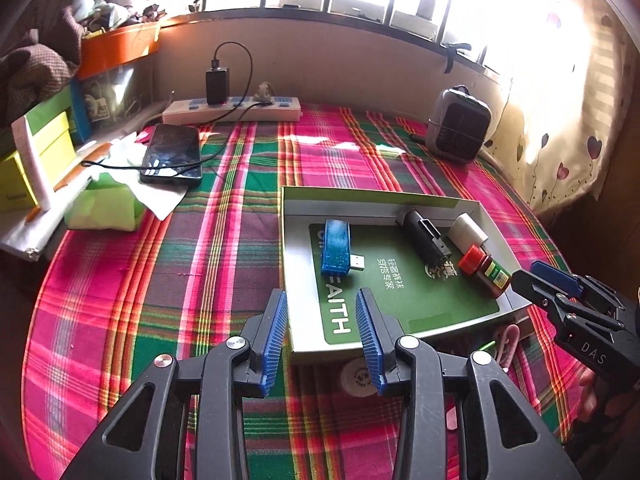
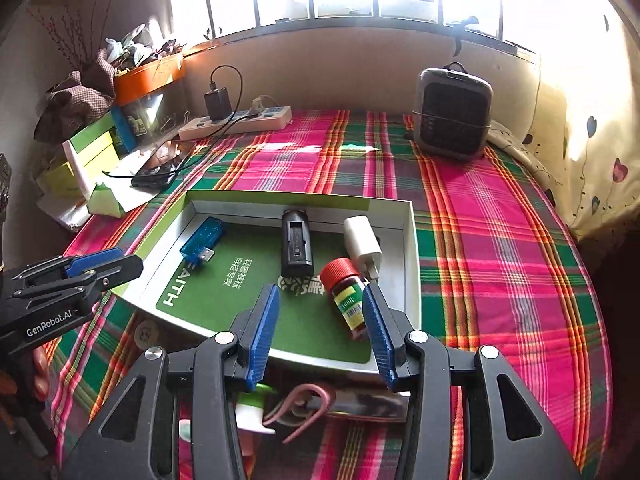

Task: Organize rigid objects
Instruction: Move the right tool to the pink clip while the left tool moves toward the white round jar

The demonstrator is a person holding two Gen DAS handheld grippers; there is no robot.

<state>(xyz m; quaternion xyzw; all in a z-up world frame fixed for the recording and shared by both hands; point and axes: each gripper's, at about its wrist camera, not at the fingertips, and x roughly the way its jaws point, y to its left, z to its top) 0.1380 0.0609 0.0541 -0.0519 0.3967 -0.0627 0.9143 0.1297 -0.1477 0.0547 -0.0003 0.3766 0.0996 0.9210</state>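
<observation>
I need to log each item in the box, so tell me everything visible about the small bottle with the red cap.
The small bottle has a ribbed red screw cap, dark brownish body and a yellow-green label with a barcode. It lies on its side, capped, on the green printed floor of the shallow box, near the right wall. Its cap end seems to touch the white charger plug.

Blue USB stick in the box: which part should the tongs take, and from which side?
Grip the blue USB stick across its long flat flanks at mid-body, coming from above with the left tongs, which hover nearest. It lies flat in the box, clear of the other items; the metal plug end is too small to hold.
</observation>
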